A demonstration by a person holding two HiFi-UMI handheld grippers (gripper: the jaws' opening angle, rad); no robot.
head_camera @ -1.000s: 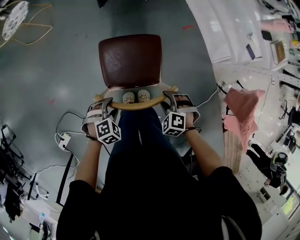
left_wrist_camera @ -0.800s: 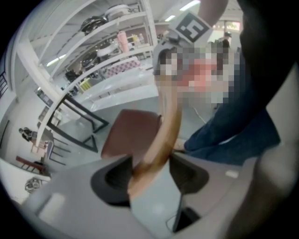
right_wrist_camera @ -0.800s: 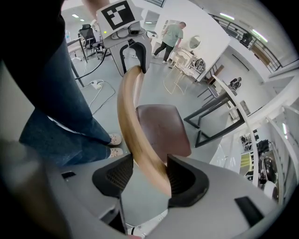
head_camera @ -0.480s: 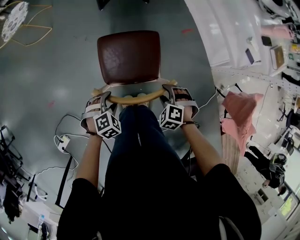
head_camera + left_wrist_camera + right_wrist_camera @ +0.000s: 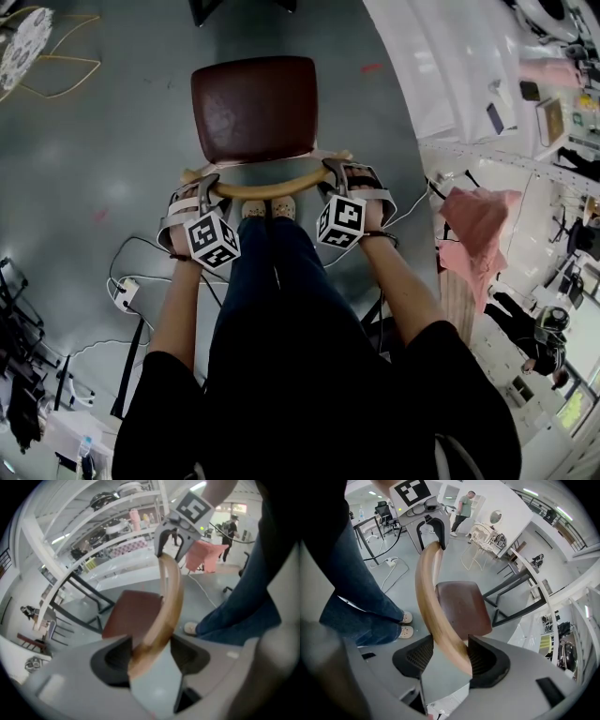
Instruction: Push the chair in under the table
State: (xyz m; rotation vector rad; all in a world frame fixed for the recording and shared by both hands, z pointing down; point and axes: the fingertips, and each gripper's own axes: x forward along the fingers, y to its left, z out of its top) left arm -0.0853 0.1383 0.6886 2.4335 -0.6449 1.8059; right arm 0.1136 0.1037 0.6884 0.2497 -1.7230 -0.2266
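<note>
The left gripper (image 5: 208, 184) and right gripper (image 5: 335, 170) each have their jaws closed around the curved wooden backrest rail (image 5: 267, 191), one near each end. The rail lies slantwise between the pads in both gripper views. The chair (image 5: 253, 105) stands on the grey floor (image 5: 103, 141), its brown seat wholly in the open, with the white table (image 5: 417, 66) near its right side. The person's shoes (image 5: 272, 208) are just behind the rail.

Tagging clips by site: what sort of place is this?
Probably an open-plan lab or workshop: a power strip lies on the bare grey floor, long white tables are cluttered with gear, and tiered white shelving is stacked with equipment.
</note>
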